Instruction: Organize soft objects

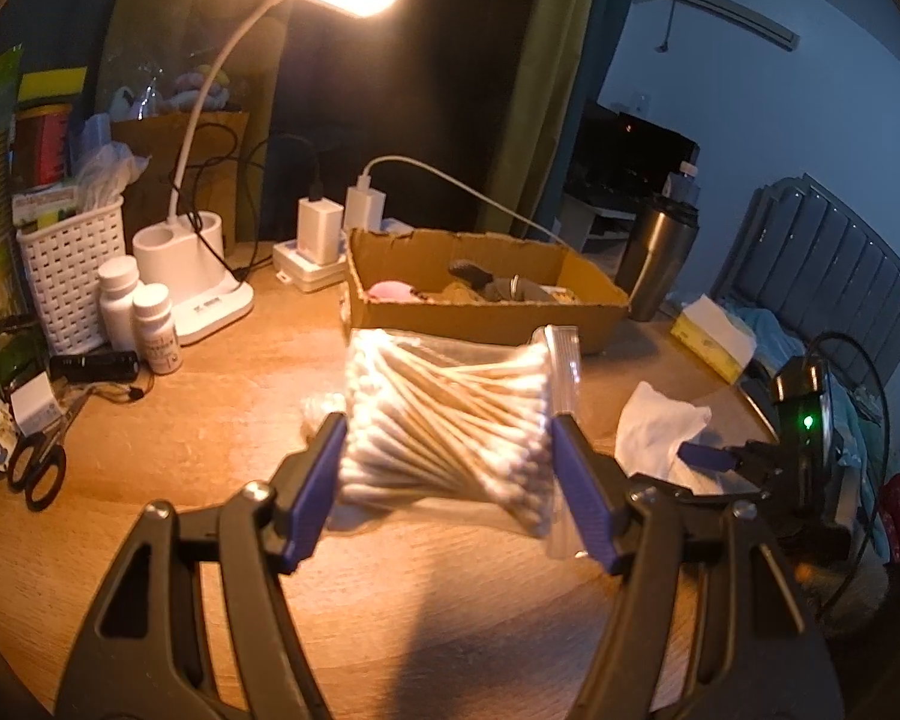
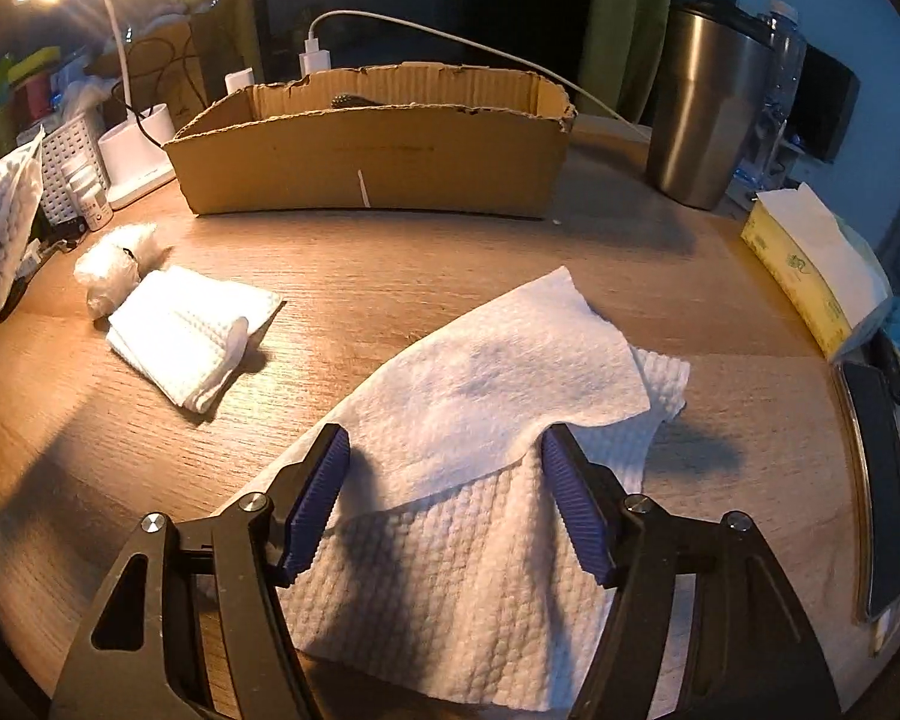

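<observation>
Pinching a bag of cotton swabs (image 1: 450, 420) above the counter (image 1: 180, 438), the left gripper (image 1: 447, 480) is holding; the right gripper (image 2: 444, 492) is hovering, jaws spread, over a white cloth (image 2: 480, 396).

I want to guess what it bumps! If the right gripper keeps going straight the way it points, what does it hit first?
Most likely the white cloth. The open right gripper points down at it, fingers either side of the raised fold. The cardboard box stands well beyond.
</observation>
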